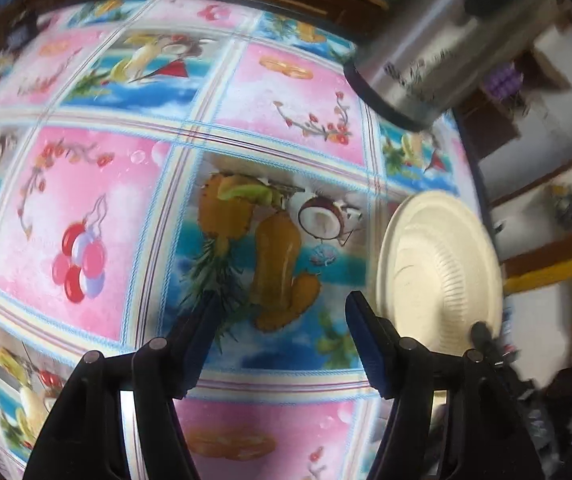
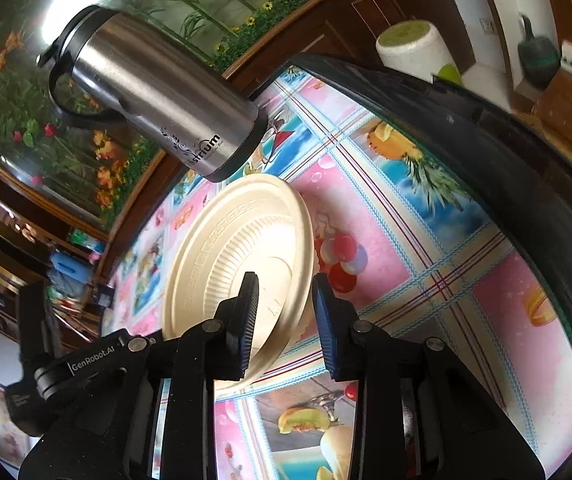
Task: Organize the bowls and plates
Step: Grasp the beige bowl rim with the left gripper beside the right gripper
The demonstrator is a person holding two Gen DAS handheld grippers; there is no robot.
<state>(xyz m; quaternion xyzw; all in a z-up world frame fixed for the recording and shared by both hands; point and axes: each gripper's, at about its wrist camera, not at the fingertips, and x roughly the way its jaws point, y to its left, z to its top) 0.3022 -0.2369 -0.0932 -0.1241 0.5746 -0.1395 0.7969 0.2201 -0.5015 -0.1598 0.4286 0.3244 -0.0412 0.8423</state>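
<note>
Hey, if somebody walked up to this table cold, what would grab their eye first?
Probably the loud pink-and-blue fruit-print tablecloth covering the whole round table. Next, the cream ribbed disposable plate, tilted up on edge, with the right gripper straddling its rim and the pads not clearly pressing it. Behind the plate stands a tall brushed-steel thermos jug with a black handle; the left gripper hangs open over bare cloth.
</note>
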